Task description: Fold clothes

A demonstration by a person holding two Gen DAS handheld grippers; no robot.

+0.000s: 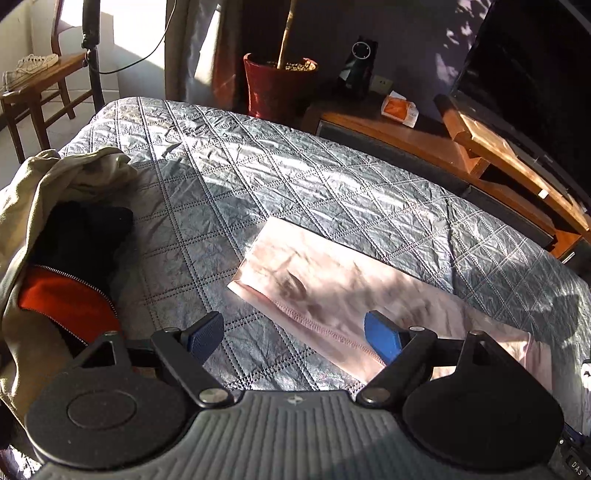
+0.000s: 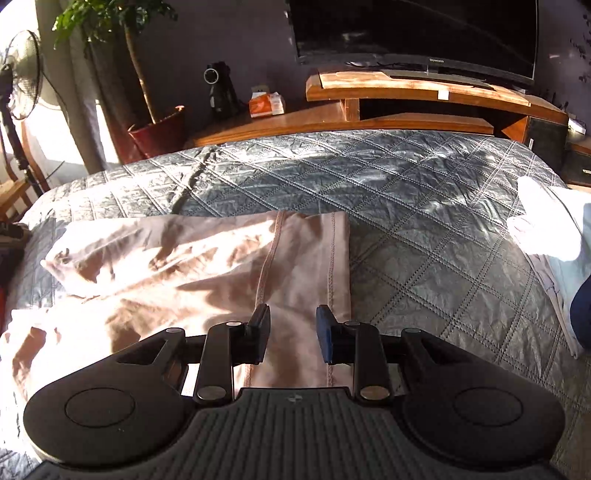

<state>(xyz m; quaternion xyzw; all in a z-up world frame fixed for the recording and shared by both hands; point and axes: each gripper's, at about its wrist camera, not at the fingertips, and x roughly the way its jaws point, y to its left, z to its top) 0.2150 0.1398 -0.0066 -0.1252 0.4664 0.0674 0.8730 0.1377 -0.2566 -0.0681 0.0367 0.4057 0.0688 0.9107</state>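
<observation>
A pale pink garment [image 1: 332,280] lies partly folded on the grey quilted bed [image 1: 258,177]; the right wrist view shows its stitched hems [image 2: 207,266]. My left gripper [image 1: 295,336] hovers wide open at the garment's near-left edge, its right finger over the pink cloth and its left finger over bare quilt. My right gripper [image 2: 291,332] is open just above the garment's right side, near its two stitched seams, with nothing between the fingers.
A heap of clothes, beige, black and orange [image 1: 62,251], sits at the left of the bed. White and light-blue folded cloth [image 2: 554,229] lies at the bed's right edge. Beyond the bed stand a red plant pot [image 1: 280,85], a wooden TV stand [image 2: 406,99] and a television [image 2: 413,33].
</observation>
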